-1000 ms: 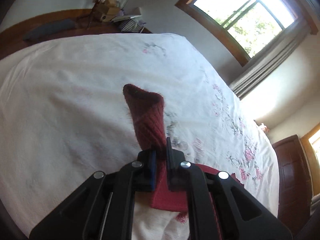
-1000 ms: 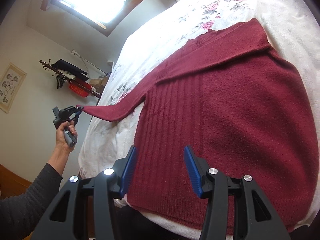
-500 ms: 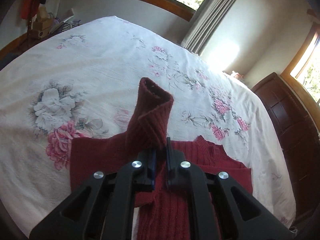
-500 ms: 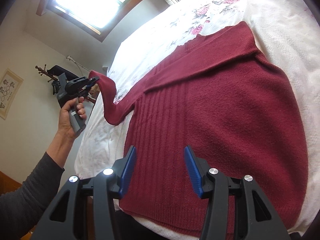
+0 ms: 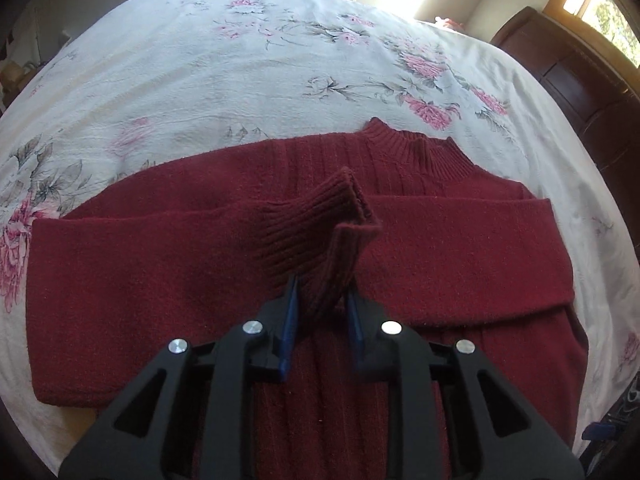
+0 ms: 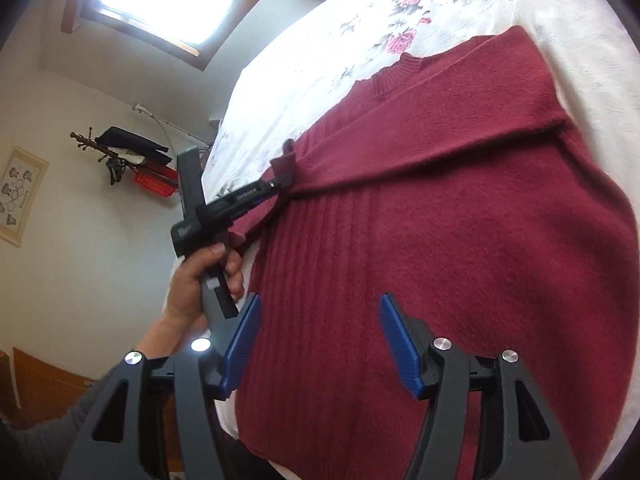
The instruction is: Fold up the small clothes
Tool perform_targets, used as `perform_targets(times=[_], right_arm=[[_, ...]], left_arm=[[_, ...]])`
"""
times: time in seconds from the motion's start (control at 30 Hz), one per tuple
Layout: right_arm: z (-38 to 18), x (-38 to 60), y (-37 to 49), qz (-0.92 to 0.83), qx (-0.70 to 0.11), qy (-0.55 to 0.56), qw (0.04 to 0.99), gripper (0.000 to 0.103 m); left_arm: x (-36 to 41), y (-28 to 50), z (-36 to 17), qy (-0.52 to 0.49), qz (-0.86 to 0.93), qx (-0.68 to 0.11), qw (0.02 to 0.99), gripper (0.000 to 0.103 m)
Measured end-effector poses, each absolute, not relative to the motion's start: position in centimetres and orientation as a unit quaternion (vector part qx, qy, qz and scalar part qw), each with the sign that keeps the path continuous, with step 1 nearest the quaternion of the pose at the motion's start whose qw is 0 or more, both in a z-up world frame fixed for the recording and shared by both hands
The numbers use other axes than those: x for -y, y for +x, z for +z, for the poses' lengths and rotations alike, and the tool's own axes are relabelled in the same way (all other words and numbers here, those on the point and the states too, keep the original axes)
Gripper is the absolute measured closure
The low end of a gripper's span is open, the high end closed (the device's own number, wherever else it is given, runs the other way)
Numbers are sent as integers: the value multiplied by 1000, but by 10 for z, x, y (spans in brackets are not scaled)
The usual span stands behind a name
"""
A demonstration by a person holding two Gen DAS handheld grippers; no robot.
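The red sweater lies flat on the flowery bed, the left gripper has its jaws pinched on a sleeve cuff over the chest, and the right gripper hovers wide open, holding nothing, above the hem.

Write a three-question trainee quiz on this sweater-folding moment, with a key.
1. True or false: the left gripper grips a ribbed cuff of the red sweater.
2. The right gripper is: A) shut on the hem, B) open above the sweater, C) out of view.
3. Fill in: the sweater lies on a floral ___.

Key: 1 true; 2 B; 3 bedspread.
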State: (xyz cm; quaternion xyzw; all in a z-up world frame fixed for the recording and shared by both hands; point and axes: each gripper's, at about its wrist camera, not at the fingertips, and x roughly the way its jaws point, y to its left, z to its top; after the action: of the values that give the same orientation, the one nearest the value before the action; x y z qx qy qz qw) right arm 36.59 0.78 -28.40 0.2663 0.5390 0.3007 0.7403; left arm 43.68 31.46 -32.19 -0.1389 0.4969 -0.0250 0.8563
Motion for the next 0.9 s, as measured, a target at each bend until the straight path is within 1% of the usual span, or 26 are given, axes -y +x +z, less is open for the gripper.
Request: perform_targets(times=[0.03, 0.07, 0.1, 0.17, 0.3, 0.33, 0.37, 0.47, 0.6, 0.67, 0.73, 0.77, 0.8, 0.9], right_arm=[[-287, -12, 382, 305, -545, 279, 730, 41], [-289, -18, 399, 313, -548, 290, 719, 41], [-293, -26, 416, 326, -553, 300, 706, 41], [-303, -43, 450, 337, -564, 318, 684, 41], [-337, -92, 517, 363, -597, 344, 627, 42], [-347, -106, 532, 365, -608, 343, 616, 42], [-357, -116, 544, 356, -619, 341, 612, 42], [-380, -145, 571, 337, -645, 317, 608, 42], [-390, -175, 581, 335, -657, 293, 608, 42], [-388, -183, 577, 332, -659, 282, 613, 53], [-386, -187, 576, 329, -663, 281, 611, 92], [-381, -187, 575, 326, -662, 277, 616, 95], [-373, -189, 574, 328, -657, 271, 622, 96], [-335, -191, 571, 342, -634, 247, 648, 97]], left_arm=[[-318, 431, -321, -144, -23, -491, 859, 56], [-321, 426, -319, -150, -20, -485, 861, 48], [-326, 419, -317, -164, -21, -479, 862, 47], [-335, 400, -316, -206, -26, -470, 858, 42], [-337, 351, -320, -266, -39, -473, 839, 40], [-335, 334, -321, -277, -41, -469, 838, 38], [-331, 318, -323, -281, -43, -467, 837, 36], [-316, 274, -330, -292, -48, -471, 831, 36], [-300, 235, -343, -300, -57, -487, 818, 35], [-296, 226, -349, -306, -61, -491, 814, 34], [-295, 224, -354, -311, -61, -491, 811, 33], [-296, 223, -357, -313, -60, -492, 810, 33], [-296, 224, -359, -318, -59, -492, 808, 33], [-299, 224, -364, -324, -58, -496, 803, 33]])
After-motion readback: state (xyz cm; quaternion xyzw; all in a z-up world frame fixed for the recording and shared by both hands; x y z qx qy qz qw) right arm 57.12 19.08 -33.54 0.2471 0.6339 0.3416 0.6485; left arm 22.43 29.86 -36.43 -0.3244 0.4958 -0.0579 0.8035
